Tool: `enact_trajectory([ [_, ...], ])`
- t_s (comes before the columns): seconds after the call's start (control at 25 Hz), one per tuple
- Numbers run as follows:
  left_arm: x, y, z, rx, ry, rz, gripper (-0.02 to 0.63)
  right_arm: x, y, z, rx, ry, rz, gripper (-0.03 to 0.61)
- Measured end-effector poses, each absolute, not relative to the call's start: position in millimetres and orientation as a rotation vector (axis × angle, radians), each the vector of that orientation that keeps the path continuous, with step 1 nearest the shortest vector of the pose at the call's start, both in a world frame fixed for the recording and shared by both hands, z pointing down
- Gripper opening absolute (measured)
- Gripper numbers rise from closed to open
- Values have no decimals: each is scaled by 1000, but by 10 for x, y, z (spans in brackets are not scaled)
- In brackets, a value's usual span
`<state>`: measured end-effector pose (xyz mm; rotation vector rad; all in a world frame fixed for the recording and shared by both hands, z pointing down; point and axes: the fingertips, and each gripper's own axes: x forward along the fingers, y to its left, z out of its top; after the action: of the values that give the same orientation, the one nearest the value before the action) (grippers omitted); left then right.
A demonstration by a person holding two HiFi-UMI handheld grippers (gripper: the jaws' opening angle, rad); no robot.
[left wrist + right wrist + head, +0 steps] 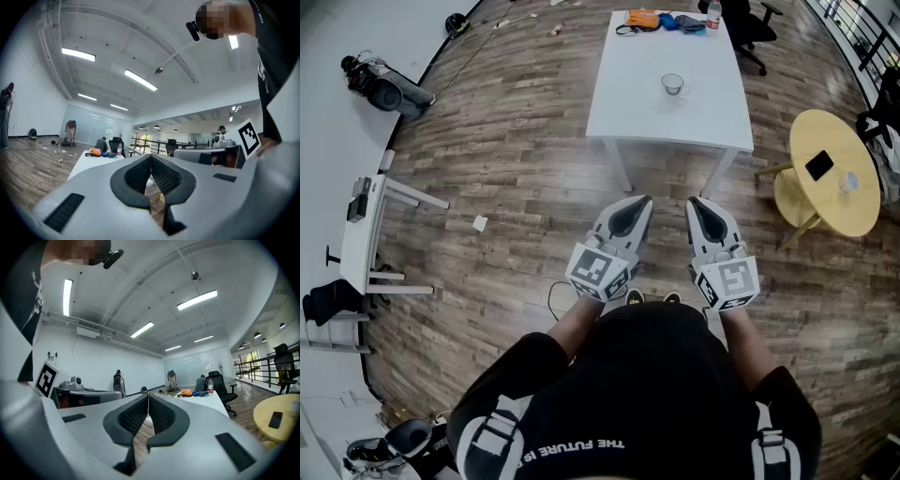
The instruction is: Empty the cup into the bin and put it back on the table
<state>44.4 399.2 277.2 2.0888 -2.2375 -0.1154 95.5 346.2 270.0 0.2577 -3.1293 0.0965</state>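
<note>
A clear glass cup (673, 85) stands near the middle of the white table (628, 103), well ahead of me. Both grippers hang side by side in front of my body, short of the table's near edge. My left gripper (640, 202) is shut with nothing in it, its black pads (140, 178) pressed together. My right gripper (695, 202) is shut and empty as well, its pads (159, 416) meeting at the tips. No bin shows in any view. The cup is hidden behind the jaws in both gripper views.
An orange bag (642, 18), a blue item and a water bottle (713, 13) lie at the table's far end. A round yellow table (825, 202) with a phone (818, 166) stands at the right, a black office chair (748, 26) behind. Low white furniture (366, 234) lines the left. People (172, 379) stand far off.
</note>
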Motion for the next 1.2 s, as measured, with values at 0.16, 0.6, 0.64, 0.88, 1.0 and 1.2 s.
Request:
enact_trajectory([
  [0.16,411,3992,2764,2100,-2233,-122,21,907,3493,2667,256,-3136,79,17],
  [0.6,344,4042,2798,2101,-2227,-112,21,916,3458,2717,261,-3133,113,17],
  [0.64,310,4070,2787,2102,-2227,-116,21,888,3465,2716,263,-3133,105,17],
  [0.88,21,4303,2832,2083,-2230,-168,21,672,3526,2740,282,-3135,99,17],
  [1.0,-138,4342,2857,2082,-2226,-185,21,599,3526,2797,299,-3112,72,17],
  [1.2,-484,4172,2925,2070,-2208,-187,21,342,3348,2814,323,-3098,71,17],
])
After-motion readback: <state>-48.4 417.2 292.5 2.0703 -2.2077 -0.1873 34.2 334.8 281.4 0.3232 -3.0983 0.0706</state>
